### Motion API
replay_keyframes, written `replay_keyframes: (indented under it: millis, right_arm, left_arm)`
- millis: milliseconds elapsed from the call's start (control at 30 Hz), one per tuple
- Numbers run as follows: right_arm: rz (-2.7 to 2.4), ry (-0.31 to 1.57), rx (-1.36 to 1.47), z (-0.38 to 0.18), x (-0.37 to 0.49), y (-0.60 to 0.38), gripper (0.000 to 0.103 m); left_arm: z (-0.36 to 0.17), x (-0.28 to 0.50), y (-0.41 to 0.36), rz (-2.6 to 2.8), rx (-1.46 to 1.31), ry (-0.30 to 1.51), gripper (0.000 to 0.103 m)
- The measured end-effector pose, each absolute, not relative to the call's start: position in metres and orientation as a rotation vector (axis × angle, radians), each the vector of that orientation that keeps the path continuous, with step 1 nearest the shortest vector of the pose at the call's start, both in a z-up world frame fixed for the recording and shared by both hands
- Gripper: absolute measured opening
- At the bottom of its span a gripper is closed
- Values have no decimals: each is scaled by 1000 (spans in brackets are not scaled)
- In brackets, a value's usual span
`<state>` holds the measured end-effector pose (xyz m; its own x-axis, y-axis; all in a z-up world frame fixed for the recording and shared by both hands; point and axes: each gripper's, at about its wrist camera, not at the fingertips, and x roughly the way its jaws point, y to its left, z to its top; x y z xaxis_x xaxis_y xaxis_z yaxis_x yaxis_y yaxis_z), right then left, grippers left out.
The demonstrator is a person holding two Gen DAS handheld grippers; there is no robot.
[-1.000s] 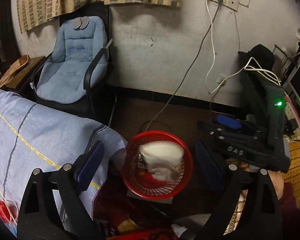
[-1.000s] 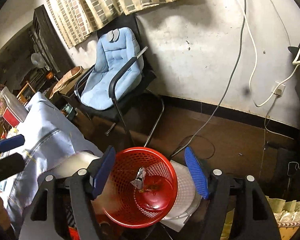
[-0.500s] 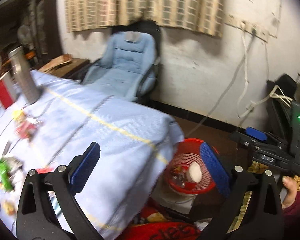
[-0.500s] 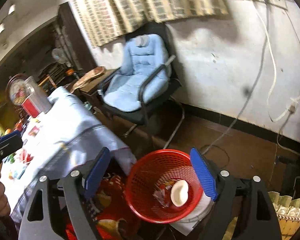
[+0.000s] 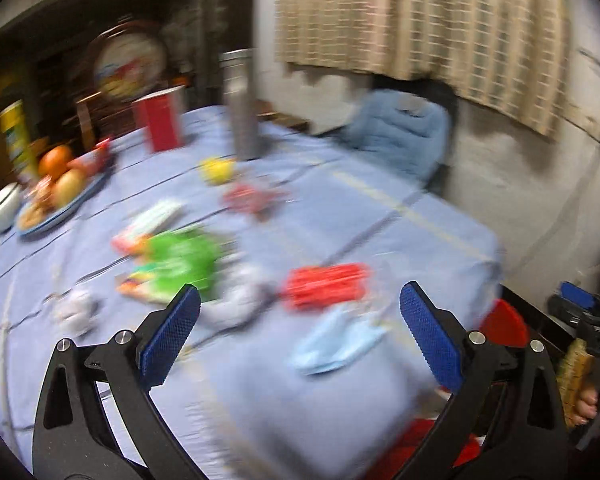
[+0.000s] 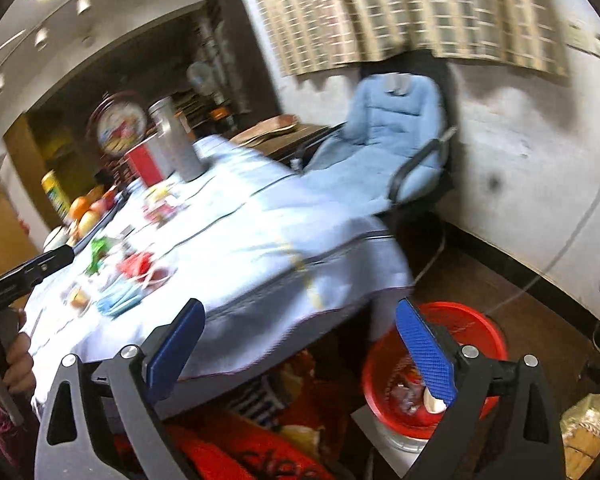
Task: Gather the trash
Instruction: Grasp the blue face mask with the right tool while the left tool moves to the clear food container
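blur hides small trash details | red basket [image 6: 476,334] on floor beside table [image 5: 380,208], partly hidden | one blue mask [image 5: 336,346], one red wrapper [image 5: 326,285] on table | left gripper [image 5: 300,330] spread, empty | right gripper [image 6: 300,342] spread, empty

Home dining room: clothed table [image 5: 380,216], fruit plate [image 5: 56,208].

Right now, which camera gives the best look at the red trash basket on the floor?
The right wrist view. It shows most of the red trash basket, with its rim, mesh wall and some trash inside, beside the table; only the right gripper's finger covers part of it. The left wrist view catches just a blurred red sliver behind the table corner.
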<state>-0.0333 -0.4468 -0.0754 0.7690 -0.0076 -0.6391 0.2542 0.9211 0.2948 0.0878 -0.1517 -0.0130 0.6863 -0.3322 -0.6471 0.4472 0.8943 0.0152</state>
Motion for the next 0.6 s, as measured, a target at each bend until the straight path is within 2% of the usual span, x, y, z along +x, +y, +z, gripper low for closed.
replay_keyframes:
  millis: [267, 600]
  right_arm:
    - [36, 728, 306, -68, 12, -375, 94]
    - [230, 778, 205, -68, 60, -292, 95]
  left_arm:
    - [-43, 134, -51, -160, 35, 797, 96]
    - [-67, 142, -47, -121, 84, 853, 96]
